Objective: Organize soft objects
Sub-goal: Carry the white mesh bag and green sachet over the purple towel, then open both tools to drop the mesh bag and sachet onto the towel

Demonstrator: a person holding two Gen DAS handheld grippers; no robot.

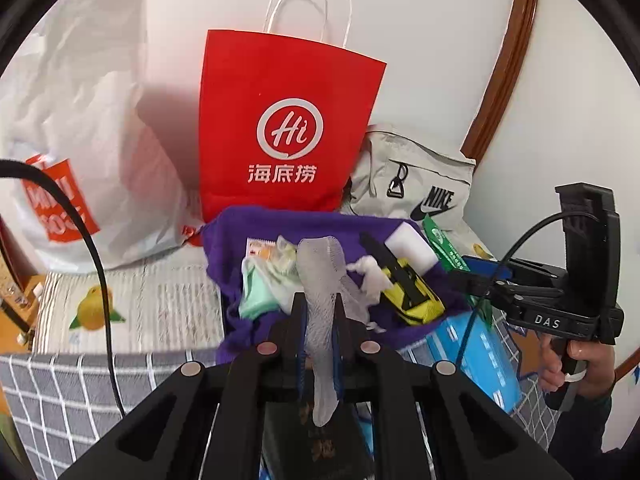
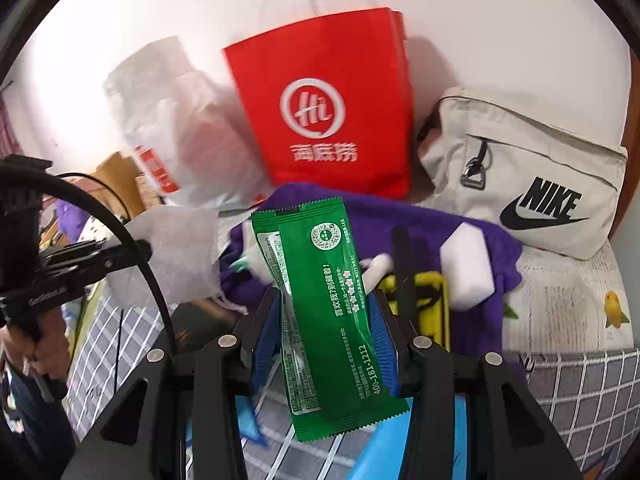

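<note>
Left gripper (image 1: pixel 320 320): jaws narrow, clamped on a white mesh sheet (image 1: pixel 322 280) that stands up between the fingers and droops below them. In the right wrist view the same sheet (image 2: pixel 176 252) hangs as a flat, thin panel from that gripper. Judged very light, limp and prone to snagging; the hold near one edge looks adequate, and a firmer pinch would do no harm.

Ahead of the left gripper, a purple cloth (image 1: pixel 304 224) carries the remaining pile: pale green fabric (image 1: pixel 256 292), a cotton wad (image 1: pixel 370 276), a white sponge block (image 1: pixel 412 246) and a yellow-and-black tool (image 1: pixel 412 292). Beyond the pile stands a red paper bag (image 1: pixel 288 120), with a white plastic bag (image 1: pixel 88 120) to its left and a beige Nike pouch (image 1: pixel 416 184) to its right.

Right gripper (image 2: pixel 324 312): jaws closed part-way on a green sachet (image 2: pixel 320 304), gripped across its middle, both ends free. Judged light, with a glossy film that may slip and soft contents that give; mid-body grip is sound, provided pressure stays moderate. A blue pack (image 2: pixel 380 452) lies beneath this gripper.
</note>
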